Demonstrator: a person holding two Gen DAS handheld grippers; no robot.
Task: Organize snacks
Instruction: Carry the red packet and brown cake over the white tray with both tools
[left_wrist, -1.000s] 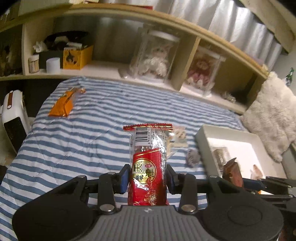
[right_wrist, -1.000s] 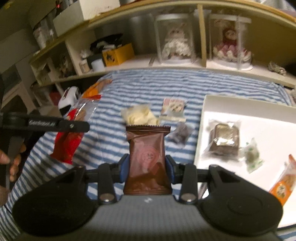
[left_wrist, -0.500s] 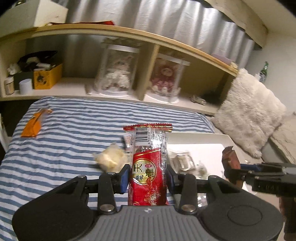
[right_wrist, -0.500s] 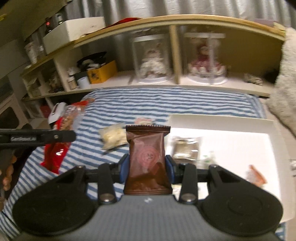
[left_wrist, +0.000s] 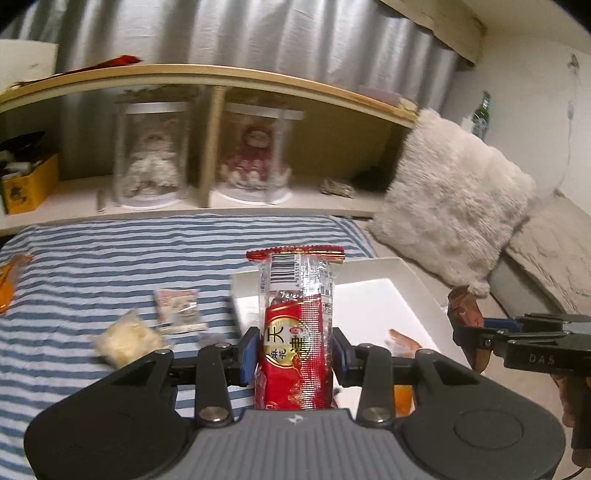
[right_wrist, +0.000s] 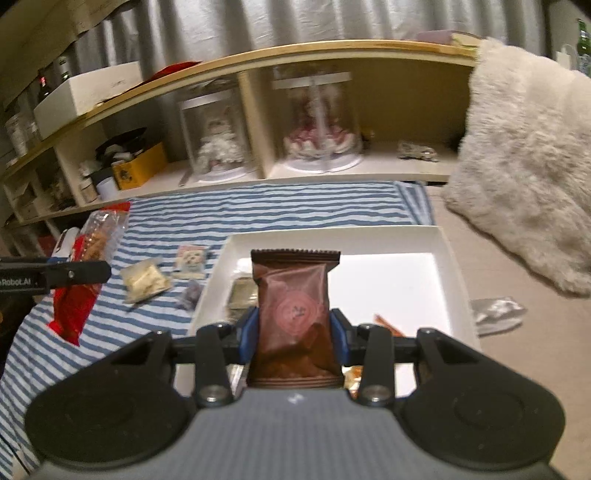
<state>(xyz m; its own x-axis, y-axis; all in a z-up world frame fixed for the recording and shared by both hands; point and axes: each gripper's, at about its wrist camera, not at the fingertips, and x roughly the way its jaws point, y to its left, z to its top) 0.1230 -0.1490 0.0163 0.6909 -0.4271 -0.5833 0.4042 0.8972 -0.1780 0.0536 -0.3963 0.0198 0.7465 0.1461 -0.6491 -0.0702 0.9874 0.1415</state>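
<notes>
Snacks: red packet (left_wrist: 295, 343) was pinched at mid-body in the closed left claw (left_wrist: 294, 354), brown packet (right_wrist: 295, 317) likewise in the closed right claw (right_wrist: 294, 341), both held above the white tray (right_wrist: 448, 258). Judged light, crinkly, slippery film; contents probably crushable, so the flat midsection suited gripping.

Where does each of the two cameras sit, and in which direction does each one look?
Left wrist: sits on the left gripper, facing the shelf across the striped bed; shows its fingers shut on the red snack packet and the right gripper entering at right.
Right wrist: sits on the right gripper, over the white tray; shows its fingers shut on the brown snack packet.
Shared: tray, bed, shelf with dolls, fluffy cushion.
</notes>
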